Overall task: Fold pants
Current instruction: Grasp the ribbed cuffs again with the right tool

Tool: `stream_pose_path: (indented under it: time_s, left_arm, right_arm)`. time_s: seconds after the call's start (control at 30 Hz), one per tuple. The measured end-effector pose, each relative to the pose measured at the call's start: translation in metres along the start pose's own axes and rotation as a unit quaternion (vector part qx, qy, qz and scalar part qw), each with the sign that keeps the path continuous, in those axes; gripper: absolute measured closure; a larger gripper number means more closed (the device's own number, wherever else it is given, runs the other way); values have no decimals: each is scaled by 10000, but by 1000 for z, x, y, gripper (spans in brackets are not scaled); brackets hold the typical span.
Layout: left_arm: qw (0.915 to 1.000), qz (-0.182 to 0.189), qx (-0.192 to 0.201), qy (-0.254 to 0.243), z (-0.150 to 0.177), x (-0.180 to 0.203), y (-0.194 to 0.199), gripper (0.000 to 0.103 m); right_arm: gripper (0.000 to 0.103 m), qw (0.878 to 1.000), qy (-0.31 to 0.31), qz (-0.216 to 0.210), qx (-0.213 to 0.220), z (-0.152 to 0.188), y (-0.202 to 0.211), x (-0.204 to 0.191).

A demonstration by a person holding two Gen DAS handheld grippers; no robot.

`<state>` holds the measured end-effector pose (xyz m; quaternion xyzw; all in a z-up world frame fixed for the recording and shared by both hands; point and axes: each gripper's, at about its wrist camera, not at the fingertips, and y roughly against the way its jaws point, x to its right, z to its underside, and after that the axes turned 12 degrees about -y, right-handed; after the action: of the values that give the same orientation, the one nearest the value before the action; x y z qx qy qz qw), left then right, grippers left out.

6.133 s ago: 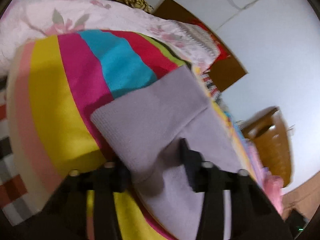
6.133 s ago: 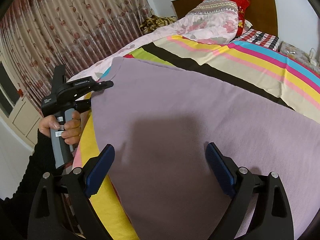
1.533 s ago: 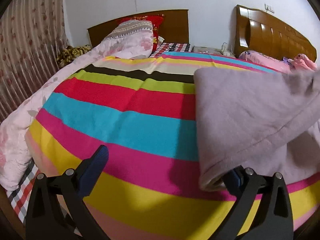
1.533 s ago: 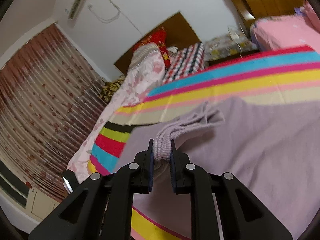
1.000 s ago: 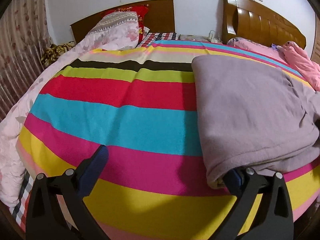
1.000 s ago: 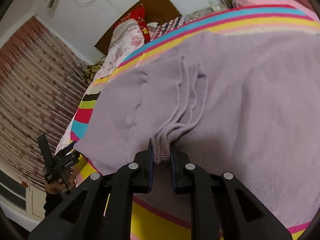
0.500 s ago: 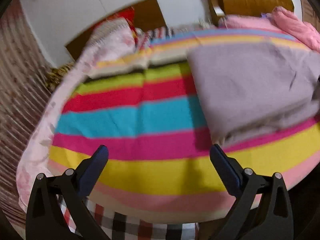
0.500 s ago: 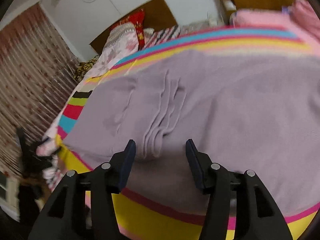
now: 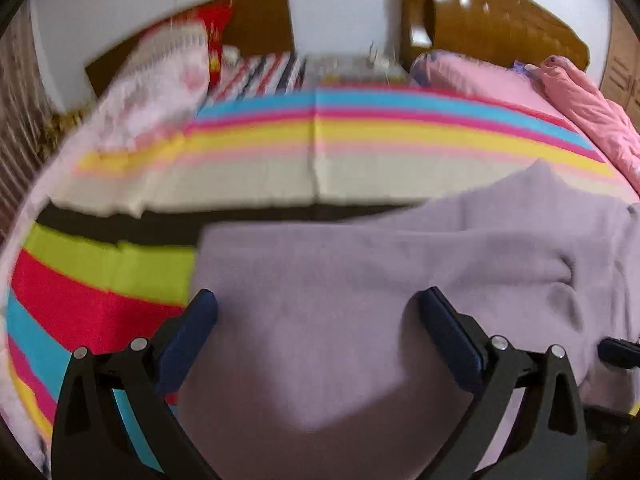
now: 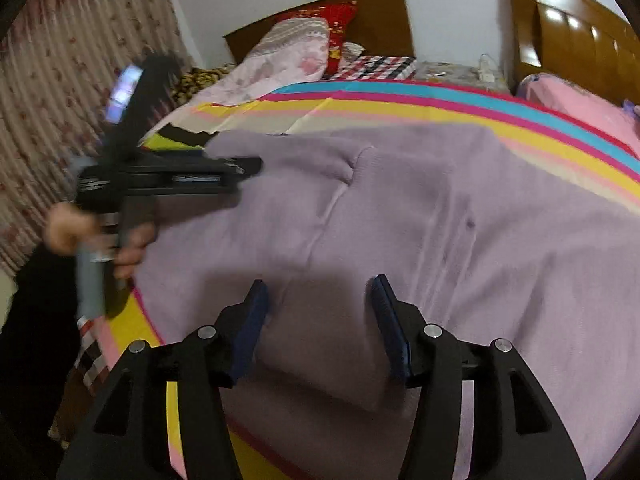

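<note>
one pair of purple pants [image 10: 400,216], two tongs [image 10: 320,300] [image 9: 316,312], one striped bedspread [image 9: 360,136]

text: nothing legible is showing anywhere
left gripper [image 10: 250,166] screen: glowing, too blurred for reading
pants [image 10: 400,208]: showing no label

Pants [image 10: 420,208] on bedspread [image 10: 400,110] (pillows [image 10: 296,52] behind)

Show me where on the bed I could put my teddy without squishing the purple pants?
The purple pants cover the near part of the striped blanket. Bare room: the yellow, pink and blue stripes between the pants and the pillows, and the red and green stripes left of the pants. Crowded: the near edge, where the open left gripper and right gripper hover.
</note>
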<state>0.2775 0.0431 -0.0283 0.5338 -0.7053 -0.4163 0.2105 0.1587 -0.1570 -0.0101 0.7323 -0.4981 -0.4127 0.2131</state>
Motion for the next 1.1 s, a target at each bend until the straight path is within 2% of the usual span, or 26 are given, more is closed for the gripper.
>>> stream_pose_path:
  time_s: [0.03,0.07,0.13,0.23,0.3,0.33,0.4,0.43,0.5,0.53,0.63,0.73,0.8,0.87,0.97,1.1]
  left_arm:
    - [9998,101,63,162,0,-7,2,1]
    - [9997,43,33,238,0,-12,1,1]
    - [9997,35,-3,234,2,-14,-1,1]
    - [9998,-72,0,198,4,-12,0,1]
    - [9998,-104,-1,197,4,-10,-1,1]
    - [9997,-104,1,208,5,-11,0,1]
    - [9997,-109,4,207,6,-11,1,1]
    - [9997,-121,6,209,5,-10,1,1]
    - [9997,-143,4,219,4,-9,1,1]
    - [9996,-153,-1,218,4,-8,1,1]
    - [9996,-163,-12,208,3,-8,0,1]
    - [9996,-156,-2,217,3,-7,1,1]
    - [9996,-163,4,223,3,-7,0,1]
    - [9996,-167,3,220,3,-7,0,1]
    - [9996,-164,9,228,3,-5,1,1]
    - [9996,-170,6,215,4,-5,2,1]
  right_arm:
    - [51,9999,-122,-63,-14,0,4,3]
    - [51,9994,-313,-116,-17,0,13,10]
    - [46,9970,-740,-14,222,-1,38,29]
    - [44,9793,-1584,119,1256,8,105,85]
    - [42,9517,-2402,395,1870,28,154,133]
    - [42,9398,-2709,484,2025,38,170,150]
    - [42,9037,-3474,711,2401,72,208,190]
    - [42,8939,-3680,754,2444,84,217,203]
    - [42,8735,-4212,931,2259,108,225,235]
    - [42,8679,-4350,928,2211,113,225,246]
    - [42,8663,-4461,755,2115,113,218,267]
    - [40,8820,-4354,788,1624,94,196,270]
    - [40,8976,-4055,1150,1292,79,183,257]
    - [40,9031,-3972,1245,1055,74,180,257]
    - [40,9044,-4013,1038,1007,74,178,262]
    - [41,8845,-4412,902,1222,68,180,279]
